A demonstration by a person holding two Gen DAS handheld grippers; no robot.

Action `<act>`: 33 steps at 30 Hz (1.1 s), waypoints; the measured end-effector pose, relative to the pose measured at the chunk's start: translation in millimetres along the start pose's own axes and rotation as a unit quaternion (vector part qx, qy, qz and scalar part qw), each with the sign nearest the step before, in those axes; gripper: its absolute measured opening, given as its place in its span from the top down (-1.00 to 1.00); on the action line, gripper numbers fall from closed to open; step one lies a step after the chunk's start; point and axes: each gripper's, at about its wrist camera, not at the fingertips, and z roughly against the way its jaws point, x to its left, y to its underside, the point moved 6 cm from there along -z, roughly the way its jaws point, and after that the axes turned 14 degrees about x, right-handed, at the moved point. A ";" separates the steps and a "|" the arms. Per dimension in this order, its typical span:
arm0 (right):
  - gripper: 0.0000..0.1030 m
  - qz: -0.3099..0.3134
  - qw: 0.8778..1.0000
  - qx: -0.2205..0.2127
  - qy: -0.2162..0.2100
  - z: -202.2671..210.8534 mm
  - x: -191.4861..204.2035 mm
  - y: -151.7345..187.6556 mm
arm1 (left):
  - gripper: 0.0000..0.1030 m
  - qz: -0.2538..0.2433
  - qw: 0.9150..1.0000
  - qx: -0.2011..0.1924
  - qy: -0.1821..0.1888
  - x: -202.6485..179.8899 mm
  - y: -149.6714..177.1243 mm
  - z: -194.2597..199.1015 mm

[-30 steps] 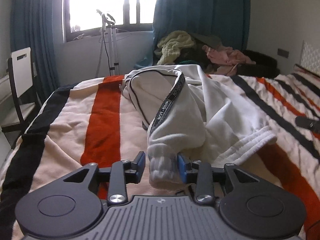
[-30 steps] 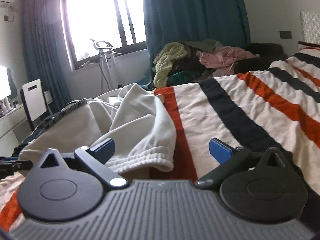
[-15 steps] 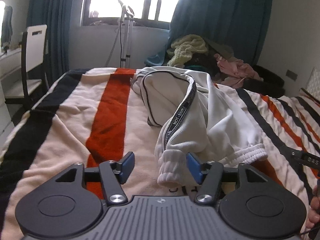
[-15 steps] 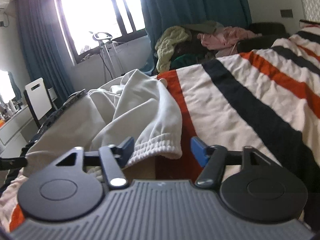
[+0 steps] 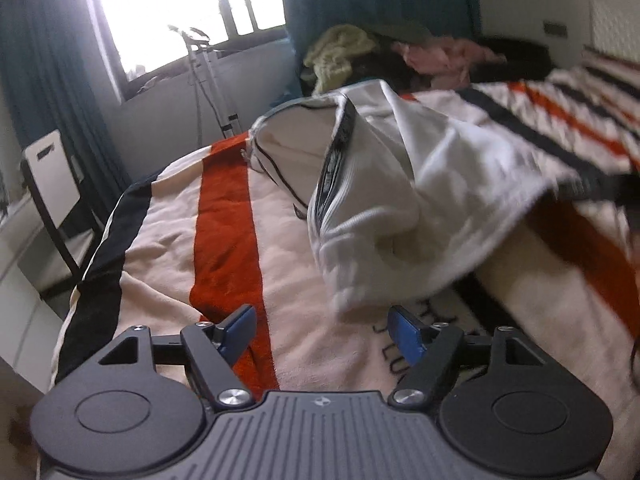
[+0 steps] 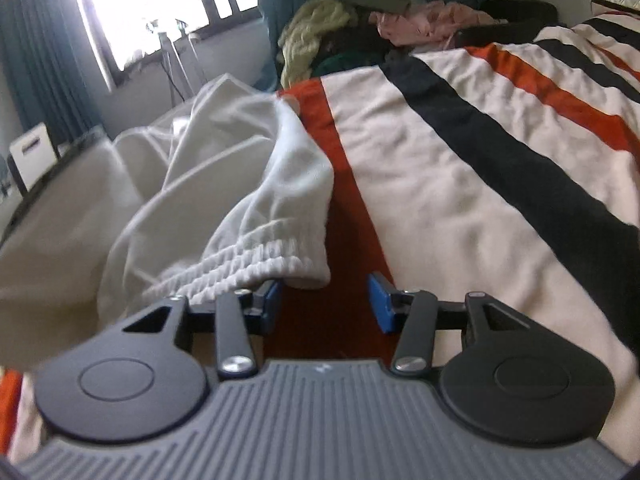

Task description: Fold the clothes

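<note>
A white garment (image 5: 384, 184) with a dark lettered band and ribbed cuffs lies bunched on the striped blanket (image 5: 224, 240). My left gripper (image 5: 322, 330) is open and empty, its blue pads just short of the garment's near cuff. In the right wrist view the same garment (image 6: 180, 200) lies to the left. My right gripper (image 6: 326, 302) is open, with the ribbed cuff (image 6: 256, 266) lying at its left pad, not clamped.
The blanket (image 6: 460, 168) has orange, black and cream stripes. A heap of other clothes (image 6: 360, 28) sits at the far end under teal curtains. A white chair (image 5: 52, 176) stands left of the bed. A metal stand (image 5: 204, 76) is below the window.
My left gripper opened, let go of the cuff and drew back to the left. My right gripper narrowed from wide open and moved up to the other cuff.
</note>
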 end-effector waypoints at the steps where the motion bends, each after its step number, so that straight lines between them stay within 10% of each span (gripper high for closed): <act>1: 0.03 -0.006 1.000 -0.009 -0.002 -3.3 -1.9 -3.3 | -0.45 -0.006 1.000 0.004 -0.004 -1.1 0.8 -4.1; 11: 0.03 0.025 0.985 -0.133 -0.103 29.4 27.4 -30.2 | -0.45 0.018 1.000 -0.018 0.000 7.3 -7.3 -9.2; 21: 0.05 0.004 0.998 -0.043 -0.049 -9.1 7.6 -22.9 | -0.48 0.117 0.992 -0.039 -0.019 40.9 -25.5 -11.9; 25: 0.61 0.024 0.996 -0.063 -0.052 8.3 15.7 -25.6 | -0.47 0.156 0.987 -0.035 -0.007 46.3 -32.1 -17.9; 33: 0.74 0.046 0.990 -0.115 -0.067 66.9 30.8 -26.6 | -0.46 0.197 0.979 -0.046 -0.007 59.2 -30.9 -11.5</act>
